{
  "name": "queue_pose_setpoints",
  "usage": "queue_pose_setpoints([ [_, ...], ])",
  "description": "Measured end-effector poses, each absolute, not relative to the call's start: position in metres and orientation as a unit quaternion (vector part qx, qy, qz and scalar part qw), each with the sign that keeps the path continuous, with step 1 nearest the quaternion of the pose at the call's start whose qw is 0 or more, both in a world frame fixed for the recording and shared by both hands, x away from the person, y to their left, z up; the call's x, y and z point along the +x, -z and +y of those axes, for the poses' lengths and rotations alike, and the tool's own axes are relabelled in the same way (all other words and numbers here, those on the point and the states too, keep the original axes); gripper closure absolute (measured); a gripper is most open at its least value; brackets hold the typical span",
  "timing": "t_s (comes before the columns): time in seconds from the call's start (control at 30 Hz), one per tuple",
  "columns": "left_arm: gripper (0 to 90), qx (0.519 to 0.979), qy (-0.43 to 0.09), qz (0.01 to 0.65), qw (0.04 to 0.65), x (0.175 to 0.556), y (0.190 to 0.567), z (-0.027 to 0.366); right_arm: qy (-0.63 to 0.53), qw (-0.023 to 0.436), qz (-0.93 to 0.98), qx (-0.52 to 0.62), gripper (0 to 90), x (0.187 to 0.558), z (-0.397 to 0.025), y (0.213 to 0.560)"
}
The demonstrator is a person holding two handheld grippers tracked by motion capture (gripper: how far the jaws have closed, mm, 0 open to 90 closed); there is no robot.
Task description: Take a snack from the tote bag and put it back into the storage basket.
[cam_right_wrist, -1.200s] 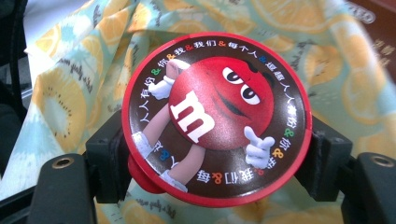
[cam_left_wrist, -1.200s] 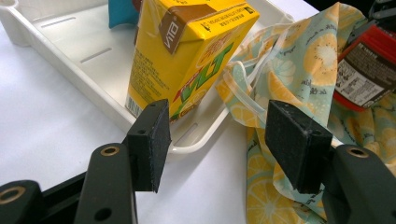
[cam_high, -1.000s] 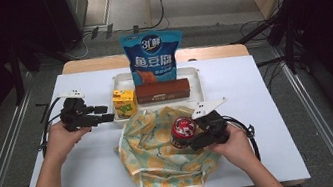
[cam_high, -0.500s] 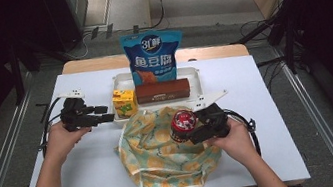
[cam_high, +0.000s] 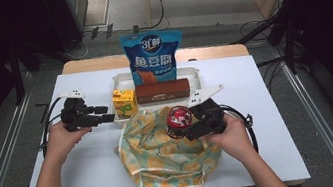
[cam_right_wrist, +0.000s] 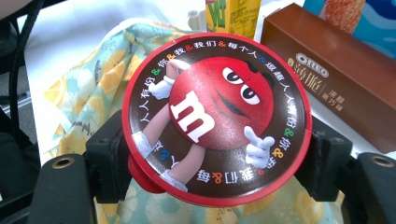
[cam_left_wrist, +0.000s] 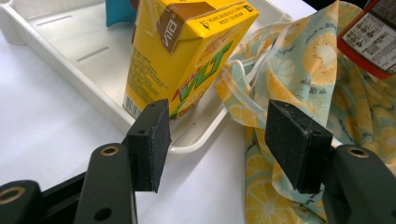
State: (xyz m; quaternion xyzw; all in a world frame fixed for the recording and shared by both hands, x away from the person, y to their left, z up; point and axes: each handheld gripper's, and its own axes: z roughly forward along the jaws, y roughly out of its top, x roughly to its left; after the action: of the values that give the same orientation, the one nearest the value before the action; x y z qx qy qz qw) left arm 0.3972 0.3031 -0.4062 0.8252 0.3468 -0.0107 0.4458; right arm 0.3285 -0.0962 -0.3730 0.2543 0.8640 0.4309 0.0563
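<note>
Both jaws of right gripper (cam_high: 186, 127) clamp red-lidded candy tub (cam_high: 179, 119) upright over lemon-print bag (cam_high: 165, 159); left gripper (cam_high: 107, 114) open, beside juice carton (cam_high: 124, 103).

Left gripper (cam_high: 105, 113): black two-jaw tool, held low in the left hand (cam_high: 60, 140), jaws spread wide, nothing between. Right gripper (cam_high: 179, 130): black, jaws clamped, right hand (cam_high: 229, 136) behind, forearm angled inward.

Red-lidded candy tub (cam_right_wrist: 217, 119), upright, over lemon-print cloth (cam_high: 164, 154)
</note>
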Motion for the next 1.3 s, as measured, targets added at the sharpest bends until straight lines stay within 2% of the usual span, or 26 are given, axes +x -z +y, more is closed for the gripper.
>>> queue_pose_setpoints([
  [0.73, 40.5, 0.825, 0.014, 0.343, 0.448, 0.397, 0.406, 0.303, -0.426, 0.072, 0.863, 0.264, 25.8, 0.336, -0.104, 0.348],
  [1.3, 40.3, 0.823, 0.013, 0.345, 0.451, 0.396, 0.406, 0.305, -0.432, 0.075, 0.86, 0.261, 25.8, 0.355, -0.1, 0.327],
])
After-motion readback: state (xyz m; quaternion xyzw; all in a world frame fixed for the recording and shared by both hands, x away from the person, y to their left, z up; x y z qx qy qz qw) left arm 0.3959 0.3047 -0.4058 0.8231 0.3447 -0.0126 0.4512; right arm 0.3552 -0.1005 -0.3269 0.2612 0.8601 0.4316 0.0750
